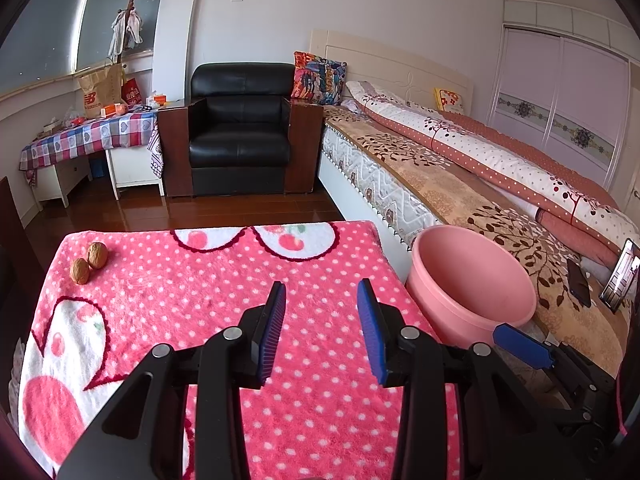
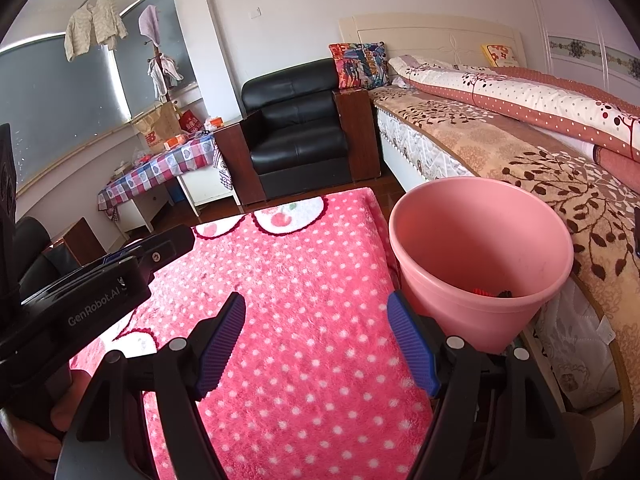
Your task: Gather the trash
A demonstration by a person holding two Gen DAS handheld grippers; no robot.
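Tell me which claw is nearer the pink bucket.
Right. The right claw hangs open beside the pink bucket, one finger almost at its wall. The left claw, also open, sits farther over the blanket.

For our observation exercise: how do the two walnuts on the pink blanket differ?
The far walnut looks rounder and darker brown; the near walnut looks more oval and more orange-brown. The far walnut lies closer to the blanket's far edge. They lie side by side near the far left corner.

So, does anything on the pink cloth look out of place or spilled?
Only two walnuts lie loose at the far left corner of the pink dotted cloth, away from the pink bucket. Nothing looks spilled or damaged.
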